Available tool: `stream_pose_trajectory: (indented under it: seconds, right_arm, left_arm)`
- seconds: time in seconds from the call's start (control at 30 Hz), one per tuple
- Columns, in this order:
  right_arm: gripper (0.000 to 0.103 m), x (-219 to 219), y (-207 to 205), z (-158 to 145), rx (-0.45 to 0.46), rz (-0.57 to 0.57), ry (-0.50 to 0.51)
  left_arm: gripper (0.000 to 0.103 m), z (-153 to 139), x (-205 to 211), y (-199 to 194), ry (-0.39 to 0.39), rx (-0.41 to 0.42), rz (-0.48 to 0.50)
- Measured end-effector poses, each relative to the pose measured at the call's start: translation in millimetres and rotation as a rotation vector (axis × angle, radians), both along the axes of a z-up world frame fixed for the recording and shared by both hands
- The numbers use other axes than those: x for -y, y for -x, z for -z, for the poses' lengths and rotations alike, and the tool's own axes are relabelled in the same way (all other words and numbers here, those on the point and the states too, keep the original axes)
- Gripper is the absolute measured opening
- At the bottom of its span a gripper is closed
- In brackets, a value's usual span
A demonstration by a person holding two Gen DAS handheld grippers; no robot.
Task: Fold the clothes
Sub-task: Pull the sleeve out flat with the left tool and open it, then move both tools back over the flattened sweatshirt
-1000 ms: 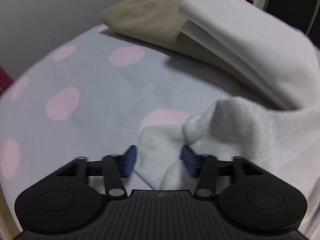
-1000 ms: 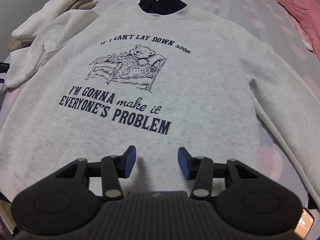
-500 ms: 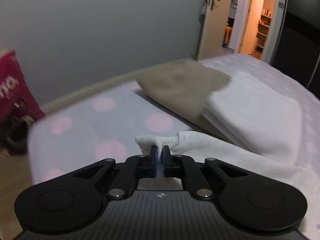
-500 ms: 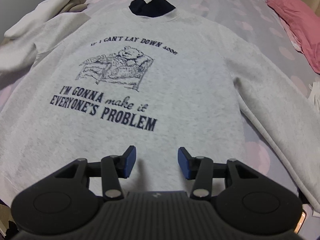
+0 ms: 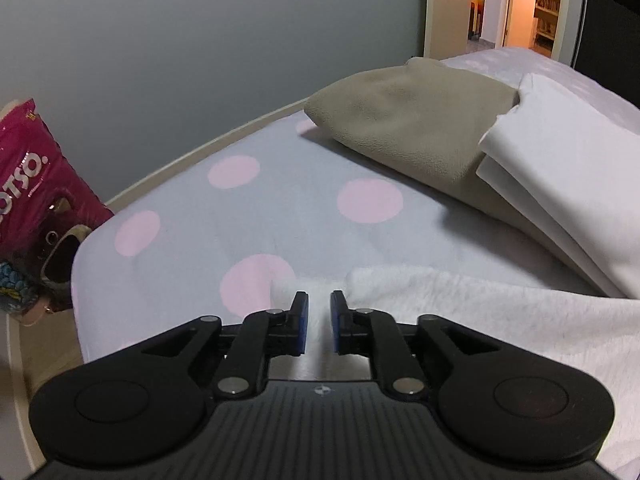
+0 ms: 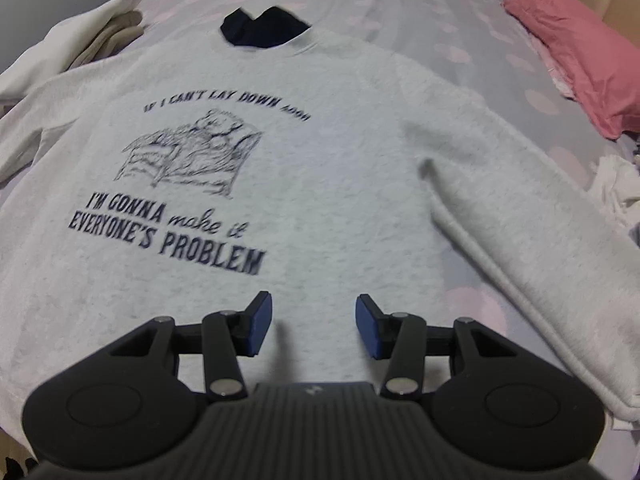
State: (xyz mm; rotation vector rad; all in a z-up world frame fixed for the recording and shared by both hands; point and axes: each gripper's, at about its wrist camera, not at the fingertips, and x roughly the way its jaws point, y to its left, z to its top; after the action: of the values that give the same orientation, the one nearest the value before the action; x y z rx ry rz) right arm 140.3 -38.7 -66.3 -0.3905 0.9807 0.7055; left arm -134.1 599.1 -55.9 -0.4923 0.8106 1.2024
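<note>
My left gripper (image 5: pixel 319 322) jaws have just parted narrowly, white fleecy sweatshirt sleeve (image 5: pixel 460 312) between them; right gripper (image 6: pixel 314 322) spread, empty, over the grey printed sweatshirt (image 6: pixel 340 184).

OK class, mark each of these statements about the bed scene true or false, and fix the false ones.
1. The grey sweatshirt lies print side up. True.
2. The right gripper grips the sweatshirt's collar. False: its fingers stand open above the lower front.
3. A white folded garment rests on a beige one. True.
4. The bedsheet is striped. False: it has pink dots.
5. The pink pillow lies on the sweatshirt. False: it lies apart, beside it.
</note>
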Motion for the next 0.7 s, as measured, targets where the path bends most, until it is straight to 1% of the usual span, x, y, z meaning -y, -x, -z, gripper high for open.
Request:
stream_pose_trajectory:
  seconds: [0.03, 0.1, 0.17, 0.23, 0.33, 0.4, 0.57, 0.63, 0.7]
  right_arm:
    - [0.05, 5, -3, -3, 0.006, 0.019, -0.006]
    - [0.05, 19, -9, -9, 0.023, 0.072, -0.021]
    - [0.05, 37, -19, -17, 0.046, 0.137, -0.032]
    - [0.05, 60, -31, -25, 0.068, 0.213, -0.033]
    - [0.05, 109, -53, -39, 0.083, 0.357, -0.048]
    - [0.05, 143, -66, -45, 0.084, 0.441, -0.055]
    - [0.05, 213, -83, -46, 0.115, 0.583, -0.015]
    - [0.05, 238, -85, -43, 0.099, 0.656, -0.029]
    - [0.049, 251, -83, -37, 0.048, 0.688, -0.071]
  left_arm:
    - [0.022, -4, 2, 1, -0.003, 0.019, 0.001]
    - [0.034, -13, 9, 2, -0.005, 0.066, 0.005]
    - [0.045, -23, 20, 1, 0.01, 0.12, 0.022]
    - [0.045, -31, 33, -3, 0.028, 0.164, 0.068]
    - [0.045, -37, 48, -15, 0.048, 0.18, 0.14]
    - [0.045, -35, 56, -24, 0.067, 0.171, 0.185]
    - [0.045, -28, 72, -32, 0.11, 0.135, 0.233]
    - [0.045, -26, 83, -34, 0.134, 0.132, 0.272]
    - [0.045, -24, 98, -36, 0.16, 0.137, 0.33]
